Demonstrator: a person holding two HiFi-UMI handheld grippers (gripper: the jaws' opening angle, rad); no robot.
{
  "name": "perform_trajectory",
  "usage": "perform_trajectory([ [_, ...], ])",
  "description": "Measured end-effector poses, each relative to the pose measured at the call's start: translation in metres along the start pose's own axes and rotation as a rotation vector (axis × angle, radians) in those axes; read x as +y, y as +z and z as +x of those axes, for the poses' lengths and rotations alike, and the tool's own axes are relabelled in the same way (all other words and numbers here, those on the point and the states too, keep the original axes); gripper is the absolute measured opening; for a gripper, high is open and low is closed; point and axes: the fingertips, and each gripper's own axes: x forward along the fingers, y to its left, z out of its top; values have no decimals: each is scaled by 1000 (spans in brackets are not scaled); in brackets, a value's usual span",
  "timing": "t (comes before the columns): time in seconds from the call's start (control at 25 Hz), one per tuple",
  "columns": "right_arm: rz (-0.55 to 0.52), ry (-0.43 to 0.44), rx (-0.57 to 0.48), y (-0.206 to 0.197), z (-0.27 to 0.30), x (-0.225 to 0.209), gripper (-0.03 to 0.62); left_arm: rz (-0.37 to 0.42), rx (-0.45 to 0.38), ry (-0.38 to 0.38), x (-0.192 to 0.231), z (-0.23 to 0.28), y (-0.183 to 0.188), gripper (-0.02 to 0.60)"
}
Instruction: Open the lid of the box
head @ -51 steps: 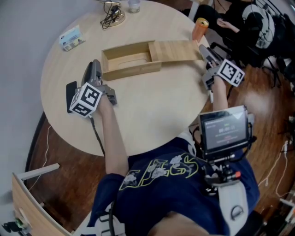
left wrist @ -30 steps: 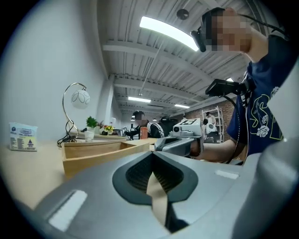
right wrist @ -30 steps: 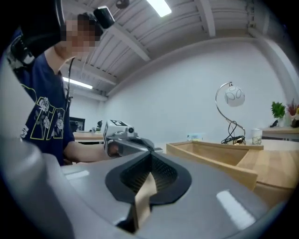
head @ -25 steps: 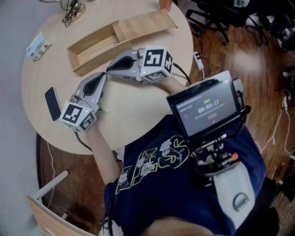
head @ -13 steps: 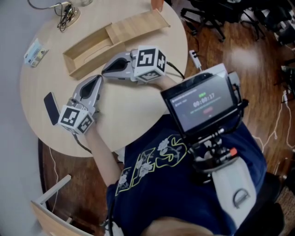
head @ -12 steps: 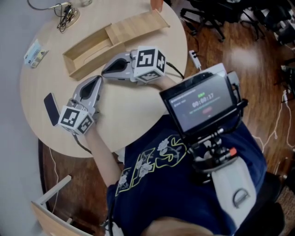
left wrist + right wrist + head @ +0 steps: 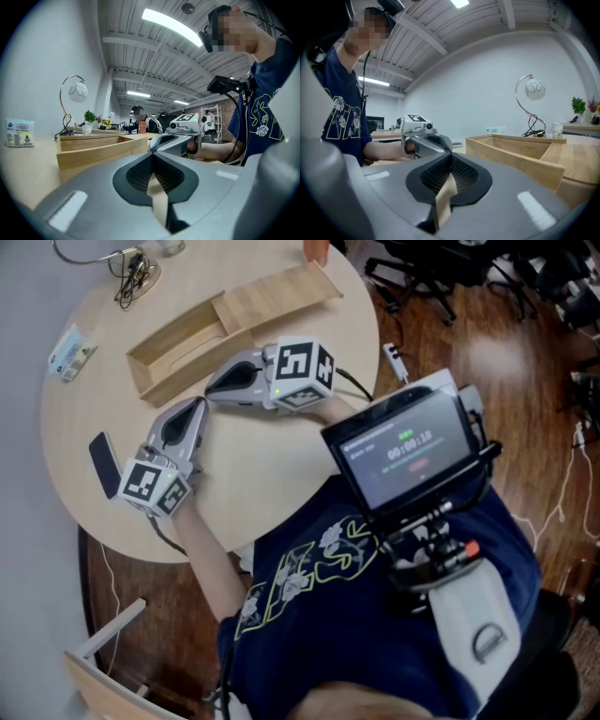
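On the round wooden table [image 7: 281,474] the long wooden box [image 7: 173,345] lies slantwise toward the far side. Its sliding lid [image 7: 281,292] is drawn out along the box toward the upper right, so most of the compartment stands uncovered, showing its own pale wooden floor and walls. Both grippers lie low on the tabletop on the near side of the box, close to its long wall but apart from it. The left gripper [image 7: 195,407] has its jaws pressed together on nothing; in the left gripper view the box's wall [image 7: 93,149] stands just beyond them, with the other gripper to its right. The right gripper [image 7: 212,390] is likewise closed and empty, its tip turned leftward and near the left one's tip. In the right gripper view the open box [image 7: 520,152] rises at the right. An orange can [image 7: 314,247] stands at the lid's far end and a small glass [image 7: 86,130] sits by the lamp [image 7: 76,91] — what either holds cannot be told. A dark phone [image 7: 103,465] lies left of the left gripper, and a small packet [image 7: 73,351] sits farther off.
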Motion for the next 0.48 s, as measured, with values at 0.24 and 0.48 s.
perform_trajectory([
  [0.24, -1, 0, -8, 2, 0, 0, 12, 1, 0, 1, 0, 0, 0, 3],
  [0.48, 3, -2, -5, 2, 0, 0, 12, 0, 0, 1, 0, 0, 1, 3],
])
